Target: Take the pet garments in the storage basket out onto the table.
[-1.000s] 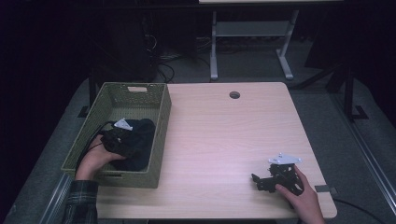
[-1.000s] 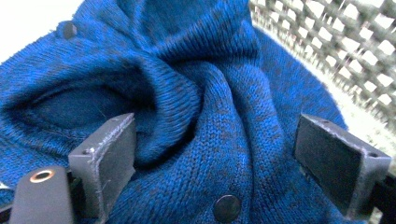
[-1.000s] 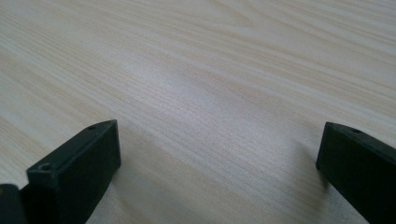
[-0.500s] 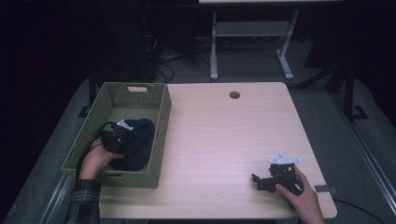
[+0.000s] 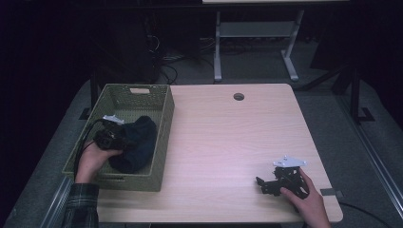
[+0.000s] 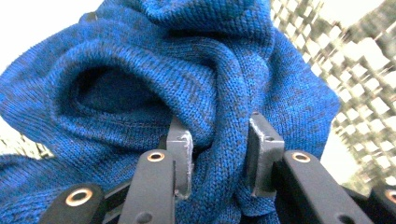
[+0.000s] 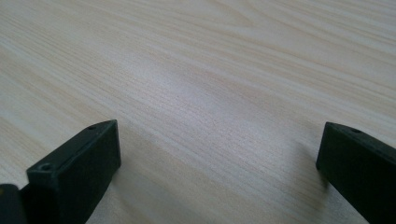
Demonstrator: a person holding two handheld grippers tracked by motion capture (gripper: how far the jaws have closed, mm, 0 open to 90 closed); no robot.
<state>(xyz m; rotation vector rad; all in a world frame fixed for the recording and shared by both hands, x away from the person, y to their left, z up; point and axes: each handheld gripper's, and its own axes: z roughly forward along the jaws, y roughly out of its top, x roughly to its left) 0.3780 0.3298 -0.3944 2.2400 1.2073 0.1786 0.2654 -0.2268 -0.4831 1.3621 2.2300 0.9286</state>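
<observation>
My left gripper [image 6: 219,154] pinches the blue knit sweater [image 6: 187,74]
It just closed on a fold inside the green basket [image 5: 161,118]; my right gripper [image 5: 266,184] rests open on the table [image 5: 228,137].

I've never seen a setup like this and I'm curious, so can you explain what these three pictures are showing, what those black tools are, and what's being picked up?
A person sits at a wooden table and holds a hand tool in each hand: a gripper with two black jaws that squeeze together like tongs.

The wide picture comes from a camera above the table. The other two come from small cameras riding on each gripper, looking out along its jaws.

At the table's left edge stands a green woven basket with a blue knitted garment in it. The left gripper reaches into the basket; its jaws have just been closing and now pinch a fold of the knit between them.

The right gripper rests near the table's front right corner. Its own camera shows its jaws wide apart over bare wood, holding nothing.
</observation>
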